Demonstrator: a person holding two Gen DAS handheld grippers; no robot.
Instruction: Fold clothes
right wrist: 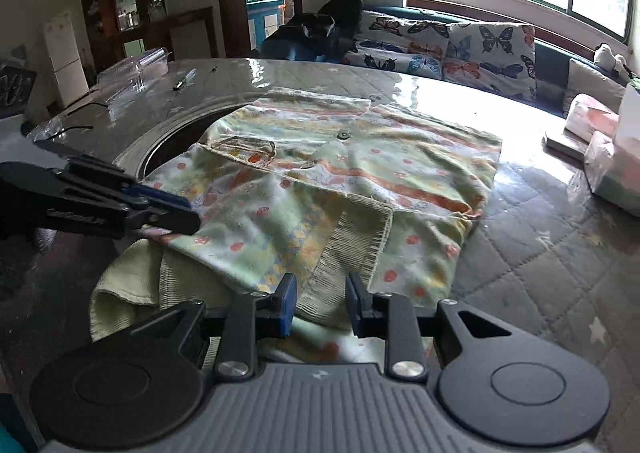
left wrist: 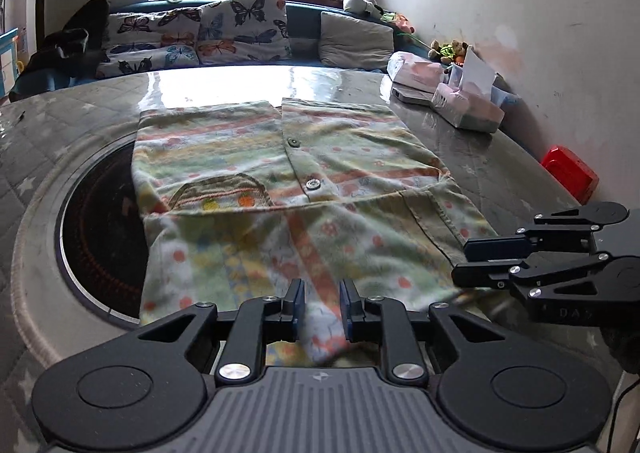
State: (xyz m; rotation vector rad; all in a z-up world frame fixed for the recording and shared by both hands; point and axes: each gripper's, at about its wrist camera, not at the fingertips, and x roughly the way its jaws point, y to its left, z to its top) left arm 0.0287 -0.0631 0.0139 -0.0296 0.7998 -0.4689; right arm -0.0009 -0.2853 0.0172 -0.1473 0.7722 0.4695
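**One shirt, two grippers at the near hem**

Left wrist view: the left gripper (left wrist: 320,307) sits partly open, shirt (left wrist: 280,173) cloth between its pads but not pinched. Right gripper (right wrist: 320,305) likewise gapes over the ribbed hem. One patterned shirt lies half-folded on the surface (left wrist: 480,173), two buttons (left wrist: 313,184) showing. Beyond: two tissue packs (left wrist: 468,107), two butterfly pillows (left wrist: 240,29).

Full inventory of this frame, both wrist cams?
shirt: 1, pastel green print, mid-table, near part folded over
table: 1, grey quilted cover, dark round inset on left
tissue packs: several, pink, far right on table
red box: 1, right edge by wall
butterfly cushions: 2, bench under window
clear plastic container: 1, far left on table
left hand-held gripper: open, cloth between fingers
right hand-held gripper: open, at shirt's near edge
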